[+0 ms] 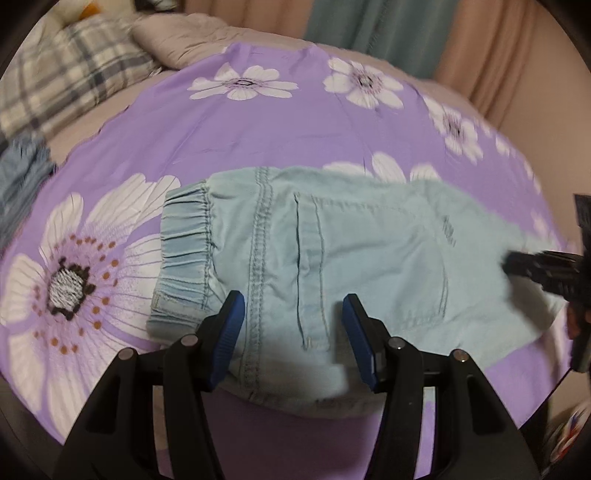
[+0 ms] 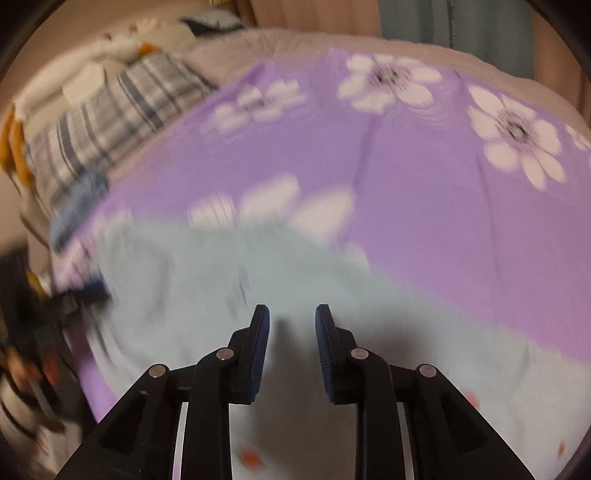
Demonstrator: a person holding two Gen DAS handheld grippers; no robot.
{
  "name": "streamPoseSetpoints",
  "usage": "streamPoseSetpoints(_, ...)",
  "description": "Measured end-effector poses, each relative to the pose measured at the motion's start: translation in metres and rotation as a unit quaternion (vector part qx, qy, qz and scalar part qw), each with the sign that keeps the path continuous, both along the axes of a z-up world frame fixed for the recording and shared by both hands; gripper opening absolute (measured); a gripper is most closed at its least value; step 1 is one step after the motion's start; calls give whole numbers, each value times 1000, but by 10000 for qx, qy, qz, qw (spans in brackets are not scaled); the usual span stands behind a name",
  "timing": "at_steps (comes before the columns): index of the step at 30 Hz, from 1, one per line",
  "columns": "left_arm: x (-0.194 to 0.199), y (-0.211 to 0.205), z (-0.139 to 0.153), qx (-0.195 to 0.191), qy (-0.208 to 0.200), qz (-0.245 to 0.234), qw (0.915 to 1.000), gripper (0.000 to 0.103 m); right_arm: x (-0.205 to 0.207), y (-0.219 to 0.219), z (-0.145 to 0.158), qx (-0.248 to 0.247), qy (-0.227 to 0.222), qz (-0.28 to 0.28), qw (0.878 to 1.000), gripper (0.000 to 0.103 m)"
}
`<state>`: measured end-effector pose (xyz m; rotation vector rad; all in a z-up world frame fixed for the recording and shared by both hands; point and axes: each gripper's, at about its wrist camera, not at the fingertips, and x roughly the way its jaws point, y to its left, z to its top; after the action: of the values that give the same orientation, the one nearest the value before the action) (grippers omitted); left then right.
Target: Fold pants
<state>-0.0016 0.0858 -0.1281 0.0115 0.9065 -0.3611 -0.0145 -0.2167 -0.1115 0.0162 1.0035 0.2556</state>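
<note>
- Pale blue denim pants [image 1: 332,258] lie folded on a purple floral bedsheet [image 1: 258,129], elastic waistband [image 1: 184,251] toward the left of the left wrist view, rear pocket [image 1: 369,258] facing up.
- Left gripper [image 1: 293,310]: jaws spread wide, blue pads [image 1: 231,332] either side of a stitched seam [image 1: 260,258]; nothing held between them. It sits above the near edge of the pants; contact with the fabric cannot be told.
- Right gripper [image 2: 291,317]: jaws parted, narrower gap than the left, nothing between the blue pads [image 2: 260,350]. It is over the pale blue fabric [image 2: 221,295]; a dark shadow falls on the cloth just ahead of the fingers.
- In the left wrist view, the right gripper [image 1: 539,269] shows at the right edge, its tip at the far right end of the pants; blurred.
- In the right wrist view, the left gripper [image 2: 74,295] shows at the left edge beside the pants; heavy blur, detail unreadable.
- Right wrist view is motion-blurred overall.
- Surroundings: plaid pillow [image 1: 66,74] and a beige pillow [image 1: 184,40] at the head of the bed; darker blue denim garment [image 1: 22,173] at the left edge of the sheet; curtains [image 1: 369,26] behind.
</note>
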Motion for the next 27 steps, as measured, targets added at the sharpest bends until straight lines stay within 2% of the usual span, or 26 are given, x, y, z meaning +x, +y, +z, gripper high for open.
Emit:
streamPoseSetpoints(2,-6,-1,-1,202,-29,-127,9997,55,-23,-14,-16,-306,141,-152,9993,24)
streamPoseSetpoints(5,-13,5,-1,216,60,-188,9996,55,-57,-49,-19,183,24,-447,9988,24)
streamPoseSetpoints(8,-23,11,2,214,94,-198,9995,55,-79,-80,-17,299,61,-891,9956,24)
streamPoseSetpoints(10,-30,17,6,142,162,-135,9997,55,-89,-95,-13,412,105,-1108,9929,24)
streamPoseSetpoints(12,-36,29,11,50,243,40,9997,59,-97,-104,-7,388,146,-1365,9898,24)
streamPoseSetpoints(15,-42,44,21,25,143,328,9994,59,-109,-118,2,445,55,-1712,9842,25)
streamPoseSetpoints(17,-44,46,31,-143,24,425,9990,59,-113,-115,9,540,-163,-1682,9841,25)
streamPoseSetpoints(20,-41,25,44,-396,-109,280,9988,59,-101,-94,15,888,-348,-1392,9857,25)
streamPoseSetpoints(23,-37,-25,44,-433,-100,-197,9988,59,-80,-59,10,1120,-382,-962,9883,25)
streamPoseSetpoints(27,-38,-82,25,-291,105,-741,9968,57,-54,-7,0,1147,-370,-433,9918,25)
